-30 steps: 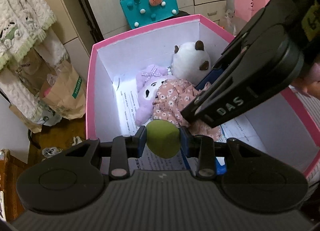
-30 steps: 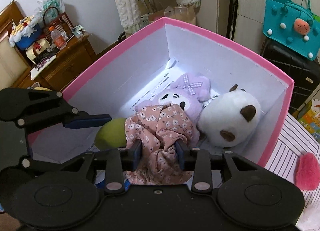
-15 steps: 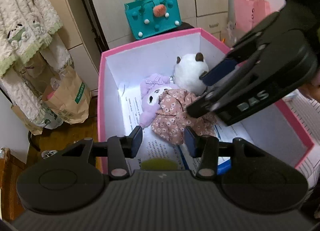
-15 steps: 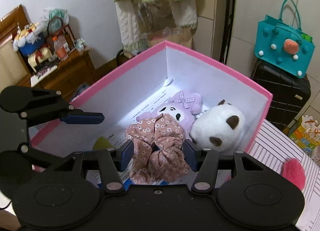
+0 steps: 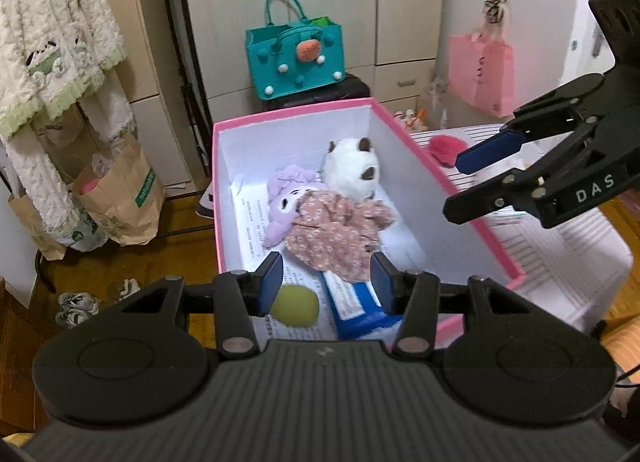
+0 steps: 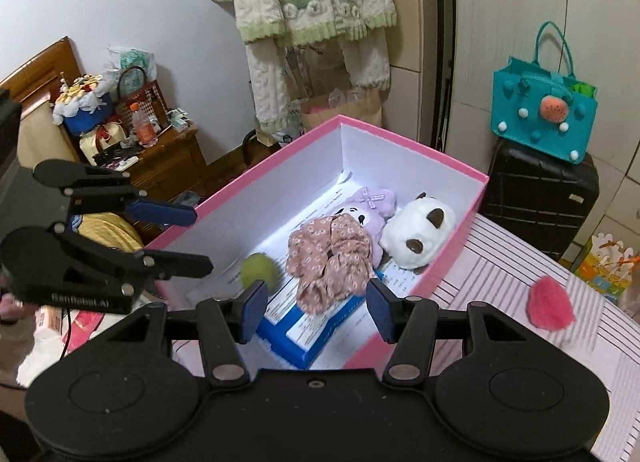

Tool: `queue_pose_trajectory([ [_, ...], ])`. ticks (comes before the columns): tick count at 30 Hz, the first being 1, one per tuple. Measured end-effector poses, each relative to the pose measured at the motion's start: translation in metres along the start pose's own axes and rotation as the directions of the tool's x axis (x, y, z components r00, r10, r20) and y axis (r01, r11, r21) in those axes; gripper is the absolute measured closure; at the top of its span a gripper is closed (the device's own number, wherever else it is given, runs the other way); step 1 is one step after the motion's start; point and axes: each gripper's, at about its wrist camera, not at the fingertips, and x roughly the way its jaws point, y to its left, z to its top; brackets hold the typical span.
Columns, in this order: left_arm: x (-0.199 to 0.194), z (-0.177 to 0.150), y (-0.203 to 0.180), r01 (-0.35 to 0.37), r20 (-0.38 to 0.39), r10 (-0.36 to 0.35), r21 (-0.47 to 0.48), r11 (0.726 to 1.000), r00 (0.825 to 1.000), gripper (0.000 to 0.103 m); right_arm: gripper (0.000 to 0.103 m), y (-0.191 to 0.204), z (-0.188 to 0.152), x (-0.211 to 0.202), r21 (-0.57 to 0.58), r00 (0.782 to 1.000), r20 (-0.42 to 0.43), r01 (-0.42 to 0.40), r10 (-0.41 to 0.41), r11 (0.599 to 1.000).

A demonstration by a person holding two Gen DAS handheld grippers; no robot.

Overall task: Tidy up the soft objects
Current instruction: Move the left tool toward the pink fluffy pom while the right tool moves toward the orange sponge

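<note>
MOVED: green ball (image 5: 295, 301), floral scrunchie (image 6: 332, 258) released since earlier | left gripper (image 5: 326, 282) opening, empty; right gripper (image 6: 316, 308) open, empty | pink box (image 6: 448, 166) holds both; pink puff (image 6: 551, 308) outside at 3 o'clock | RISK: puff may be overlooked.

Ball (image 5: 295, 307), scrunchie (image 5: 338, 236) and two plush toys (image 5: 352, 170) lie inside the box (image 5: 404, 130)

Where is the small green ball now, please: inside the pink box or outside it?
Inside. The small green ball lies on the papers at the bottom of the pink box, near the floral cloth, clear of both grippers.

Both black tools (image 5: 326, 282) (image 6: 316, 308) carry blue pads, silver rivets and white lettering.
</note>
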Motion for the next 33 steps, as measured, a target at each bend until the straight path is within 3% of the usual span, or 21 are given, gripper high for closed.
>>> queue_pose_trajectory([
  [11, -0.053, -0.003, -0.034, 0.080, 0.067, -0.085, 0.065, 0.995, 0.994, 0.053, 0.043, 0.009, -0.034, -0.057, 0.016, 1.000, -0.013, 0.017, -0.017, 1.000],
  [15, -0.064, -0.004, -0.047, 0.138, 0.048, -0.142, 0.076, 0.987, 0.989, 0.053, 0.043, 0.010, -0.047, -0.076, 0.017, 1.000, -0.006, 0.027, -0.026, 0.999],
  [19, -0.074, -0.005, -0.062, 0.142, 0.031, -0.146, 0.102, 0.985, 0.989, 0.052, 0.043, 0.012, -0.058, -0.097, 0.021, 0.999, 0.012, 0.030, -0.030, 0.999],
  [27, -0.095, -0.007, -0.094, 0.136, 0.053, -0.147, 0.177, 0.975, 0.988, 0.050, 0.042, 0.009, -0.090, -0.129, 0.031, 0.994, 0.036, 0.103, -0.104, 0.994],
  [33, -0.105, -0.006, -0.122, 0.173, 0.115, -0.205, 0.245, 0.954, 0.972, 0.045, 0.040, -0.003, -0.111, -0.144, 0.054, 0.977, 0.051, 0.205, -0.208, 0.977],
])
